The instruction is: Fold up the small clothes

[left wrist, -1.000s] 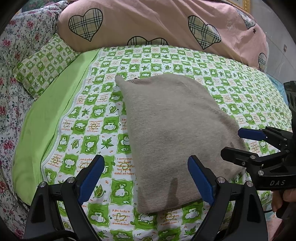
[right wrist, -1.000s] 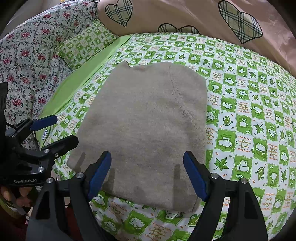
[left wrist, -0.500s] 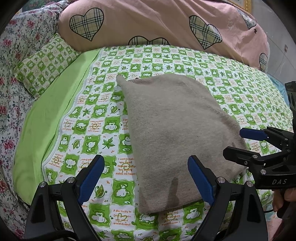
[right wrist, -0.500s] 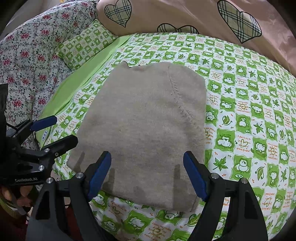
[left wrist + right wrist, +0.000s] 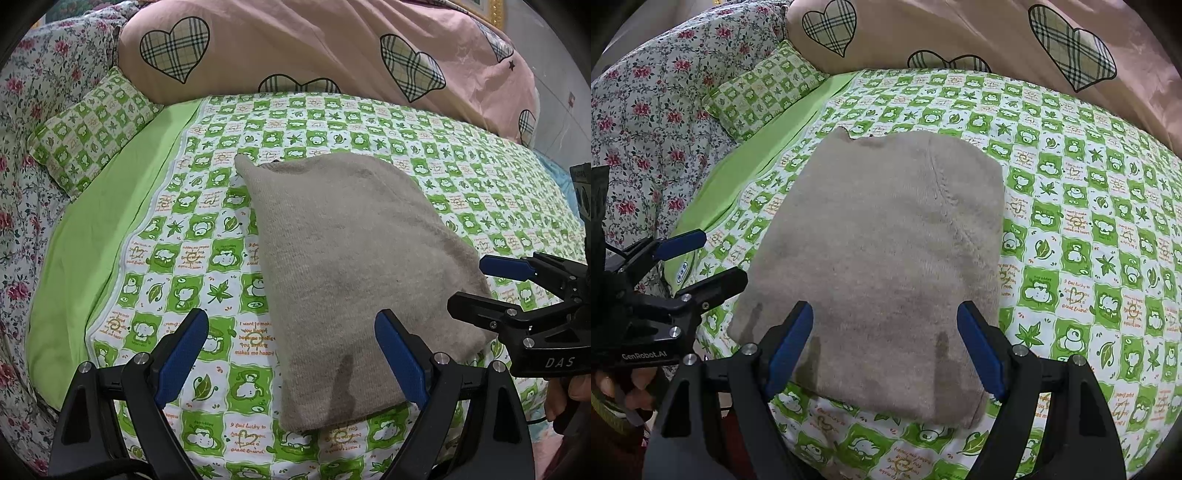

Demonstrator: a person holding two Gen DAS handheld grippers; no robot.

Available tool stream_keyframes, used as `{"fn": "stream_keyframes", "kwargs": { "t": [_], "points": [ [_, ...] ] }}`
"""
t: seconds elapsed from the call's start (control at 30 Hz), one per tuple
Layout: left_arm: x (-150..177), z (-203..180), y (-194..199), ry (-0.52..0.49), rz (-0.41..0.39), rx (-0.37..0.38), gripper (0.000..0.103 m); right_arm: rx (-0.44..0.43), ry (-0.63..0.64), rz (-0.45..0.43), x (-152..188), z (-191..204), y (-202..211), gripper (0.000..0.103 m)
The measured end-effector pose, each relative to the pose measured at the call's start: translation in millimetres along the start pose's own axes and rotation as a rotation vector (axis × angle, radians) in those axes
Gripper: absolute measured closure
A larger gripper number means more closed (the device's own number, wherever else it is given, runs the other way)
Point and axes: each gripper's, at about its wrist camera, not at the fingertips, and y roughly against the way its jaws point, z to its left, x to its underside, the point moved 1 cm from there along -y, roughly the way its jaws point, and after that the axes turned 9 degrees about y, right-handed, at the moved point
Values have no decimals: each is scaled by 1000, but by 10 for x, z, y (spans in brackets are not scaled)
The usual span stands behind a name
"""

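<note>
A beige knitted garment (image 5: 351, 266) lies flat and folded on the green-and-white checked bedsheet (image 5: 207, 240); it also shows in the right wrist view (image 5: 886, 258). My left gripper (image 5: 291, 354) is open and empty, above the garment's near left corner. My right gripper (image 5: 886, 350) is open and empty, above the garment's near edge. Each gripper shows in the other's view, the right one (image 5: 487, 288) and the left one (image 5: 705, 258), both open beside the garment.
A pink duvet with plaid hearts (image 5: 332, 48) is piled at the back. A small checked pillow (image 5: 92, 125) and a floral quilt (image 5: 22, 184) lie at the left. A plain green strip of sheet (image 5: 92, 236) runs along the left.
Both grippers have drifted slightly; the garment has not moved and both grippers stay open.
</note>
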Motion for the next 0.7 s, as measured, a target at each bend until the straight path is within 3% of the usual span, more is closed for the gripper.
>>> {"fn": "stream_keyframes", "kwargs": {
  "t": [0.7],
  "points": [
    [-58, -3, -28, -7, -6, -6, 11, -6, 10, -12, -130, -21, 0, 22]
  ]
}}
